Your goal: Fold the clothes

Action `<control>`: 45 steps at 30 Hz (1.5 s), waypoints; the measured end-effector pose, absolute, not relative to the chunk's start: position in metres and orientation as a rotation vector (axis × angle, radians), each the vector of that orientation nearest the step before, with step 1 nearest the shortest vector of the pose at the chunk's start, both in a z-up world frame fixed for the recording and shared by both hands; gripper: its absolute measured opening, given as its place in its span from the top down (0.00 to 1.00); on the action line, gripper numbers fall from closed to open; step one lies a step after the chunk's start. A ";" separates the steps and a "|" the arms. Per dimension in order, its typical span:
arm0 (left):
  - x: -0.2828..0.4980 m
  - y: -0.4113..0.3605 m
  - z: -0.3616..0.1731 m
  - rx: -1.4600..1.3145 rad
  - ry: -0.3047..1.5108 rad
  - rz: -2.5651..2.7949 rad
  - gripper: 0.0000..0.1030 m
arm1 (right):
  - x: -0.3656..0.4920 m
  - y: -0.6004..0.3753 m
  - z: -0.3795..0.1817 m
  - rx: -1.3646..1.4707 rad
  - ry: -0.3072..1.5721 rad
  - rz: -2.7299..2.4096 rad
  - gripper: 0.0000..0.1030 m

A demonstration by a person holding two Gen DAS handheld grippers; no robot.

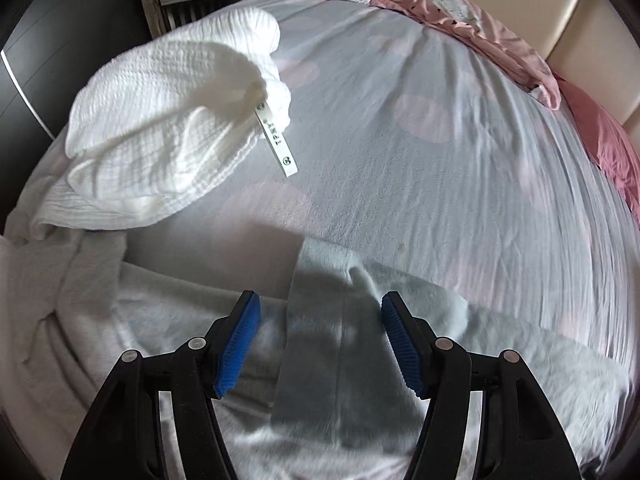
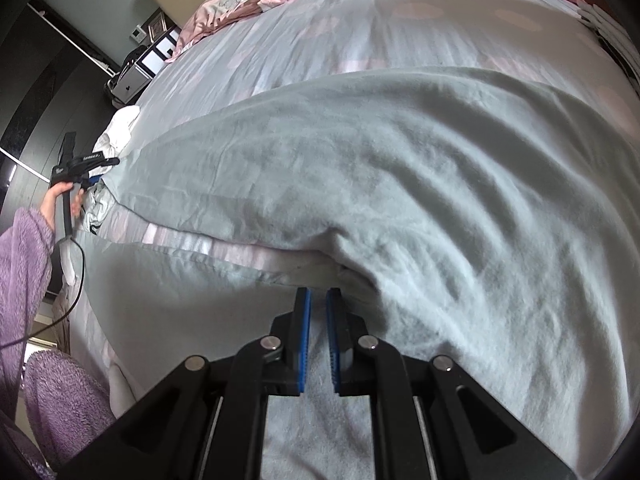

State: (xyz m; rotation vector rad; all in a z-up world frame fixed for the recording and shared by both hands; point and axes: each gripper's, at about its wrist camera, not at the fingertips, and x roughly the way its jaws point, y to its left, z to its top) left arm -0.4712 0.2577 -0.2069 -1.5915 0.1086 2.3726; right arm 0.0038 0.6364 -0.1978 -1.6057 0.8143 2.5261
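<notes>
Grey garment point(image 1: 340, 380), white towel point(image 1: 168, 128) beyond.

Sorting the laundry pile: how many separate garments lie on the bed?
2 for certain: a white textured garment at the bed's left edge and a pale green garment spread in front of both grippers. Others may be hidden.

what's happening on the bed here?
A person in a purple fleece sleeve is folding a pale green garment spread on the bed, with tongs in each hand. The right tongs are nearly closed, with the garment's near edge running between the pads. The left tongs stand open over another part of it, not gripping. A white textured garment with a tag lies off to the side.
</notes>
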 end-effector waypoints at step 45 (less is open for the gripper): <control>-0.238 0.229 -0.092 -1.198 0.886 2.151 0.55 | 0.054 0.645 -0.148 -1.352 0.812 2.578 0.91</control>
